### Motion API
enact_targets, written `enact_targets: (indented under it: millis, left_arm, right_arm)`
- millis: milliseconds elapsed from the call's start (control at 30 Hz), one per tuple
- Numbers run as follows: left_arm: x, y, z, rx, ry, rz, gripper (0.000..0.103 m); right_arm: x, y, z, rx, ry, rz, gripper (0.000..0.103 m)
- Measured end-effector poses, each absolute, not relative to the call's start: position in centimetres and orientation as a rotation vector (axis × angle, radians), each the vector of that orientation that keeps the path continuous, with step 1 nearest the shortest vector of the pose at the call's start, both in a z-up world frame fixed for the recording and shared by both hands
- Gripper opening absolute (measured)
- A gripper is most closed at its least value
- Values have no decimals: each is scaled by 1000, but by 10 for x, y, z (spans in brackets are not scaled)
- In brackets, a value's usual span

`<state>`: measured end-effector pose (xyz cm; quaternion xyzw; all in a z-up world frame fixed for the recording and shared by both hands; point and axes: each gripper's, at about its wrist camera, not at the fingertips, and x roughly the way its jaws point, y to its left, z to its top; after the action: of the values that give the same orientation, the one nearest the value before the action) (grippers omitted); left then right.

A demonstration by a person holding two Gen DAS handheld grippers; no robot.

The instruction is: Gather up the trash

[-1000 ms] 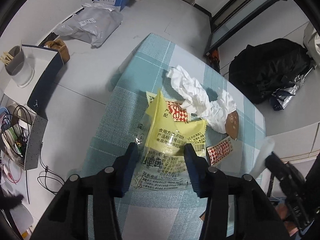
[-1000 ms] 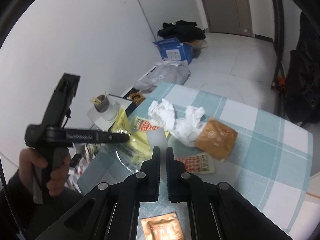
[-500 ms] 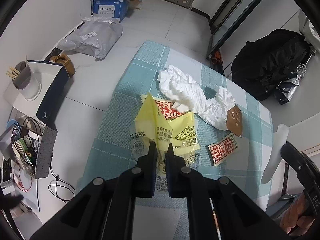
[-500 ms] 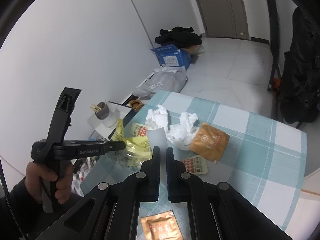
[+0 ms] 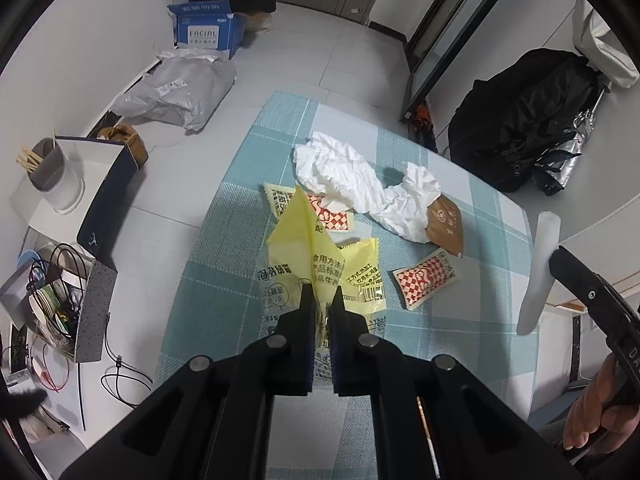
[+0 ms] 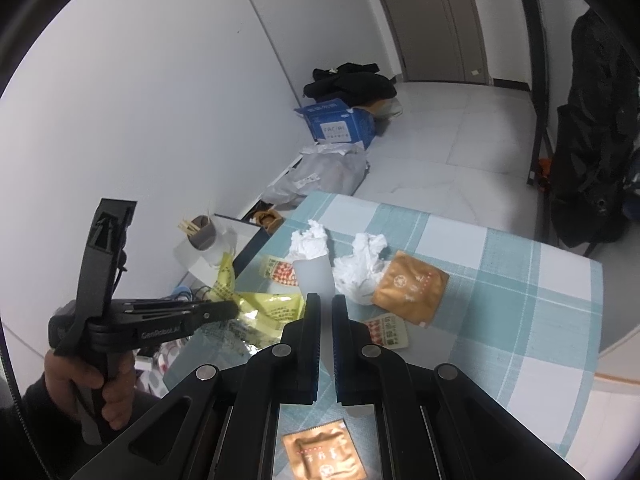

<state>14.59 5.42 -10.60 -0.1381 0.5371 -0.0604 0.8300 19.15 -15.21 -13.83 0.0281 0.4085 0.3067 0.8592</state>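
Note:
My left gripper (image 5: 322,296) is shut on a yellow and clear plastic wrapper (image 5: 308,240) and holds it lifted above the checked tablecloth (image 5: 224,240). The wrapper also shows in the right wrist view (image 6: 256,308), pinched by the left gripper (image 6: 234,310). My right gripper (image 6: 326,300) is shut on a translucent white plastic strip (image 6: 314,276), also seen in the left wrist view (image 5: 538,276). On the table lie crumpled white tissues (image 5: 352,176), red checked sachets (image 5: 424,280) and a brown sachet (image 5: 444,226).
Another brown sachet (image 6: 324,454) lies under my right gripper. On the floor stand a blue box (image 5: 204,28), a grey parcel bag (image 5: 180,94), a white cup with sticks (image 5: 50,176) and a black backpack (image 5: 528,116).
The left gripper closed on the yellow wrapper and raised it off the table. Both grippers have risen higher above the table; the right still holds the strip.

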Motion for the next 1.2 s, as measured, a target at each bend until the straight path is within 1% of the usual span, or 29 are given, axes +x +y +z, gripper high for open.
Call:
enact_targets:
  millis: [400,567,733,967,1200]
  left_arm:
    - [122,46,-70,-297,1070,-193,1]
    - [109,41,-39,-309,998,-233,1]
    - [96,29,4,-297,896,-288,1]
    - [75,4,64,-277,763,-382,1]
    - [58,-35,101,-231,681,-506,1]
  right_arm:
    - [167,-164,-116,117,799,593,5]
    - [148,-169,-96,149,759,579,5]
    - [128,-179,-61,159,698,573,5]
    - [102,-208,2,102,563,502,5]
    - [69,-265,50,114,453,393,5]
